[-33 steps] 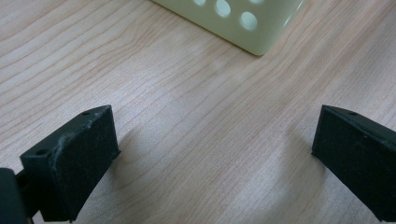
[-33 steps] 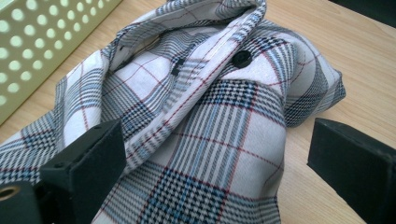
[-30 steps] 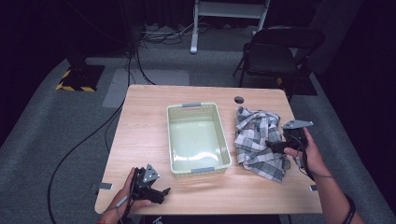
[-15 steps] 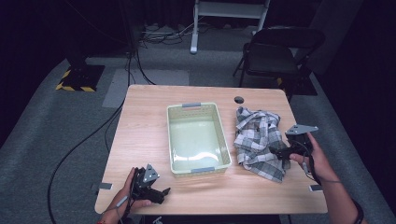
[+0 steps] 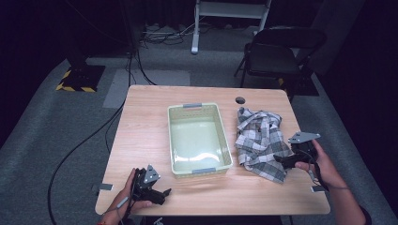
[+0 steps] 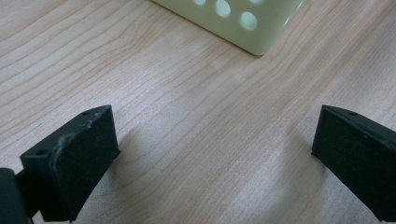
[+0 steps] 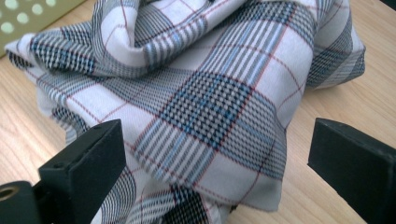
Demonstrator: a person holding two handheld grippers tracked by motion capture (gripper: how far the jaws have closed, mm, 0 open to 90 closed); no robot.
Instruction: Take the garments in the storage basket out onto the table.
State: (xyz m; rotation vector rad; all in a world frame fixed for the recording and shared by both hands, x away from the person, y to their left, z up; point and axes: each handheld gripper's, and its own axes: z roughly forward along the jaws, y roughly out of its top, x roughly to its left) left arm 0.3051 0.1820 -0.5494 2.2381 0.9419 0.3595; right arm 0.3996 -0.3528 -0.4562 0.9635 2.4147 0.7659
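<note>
My right gripper (image 7: 212,163) stands with its 2 jaws spread wide over the near edge of the plaid cloth (image 7: 201,93), gripping nothing — the cloth lies crumpled on the table (image 5: 141,122) just right of the pale basket (image 5: 199,173). My left gripper (image 6: 212,154) hangs released above bare wood.

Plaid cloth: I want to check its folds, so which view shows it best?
The right gripper view: the plaid cloth lies close up, its folds clear. The high view shows the whole cloth small, beside the basket.
</note>
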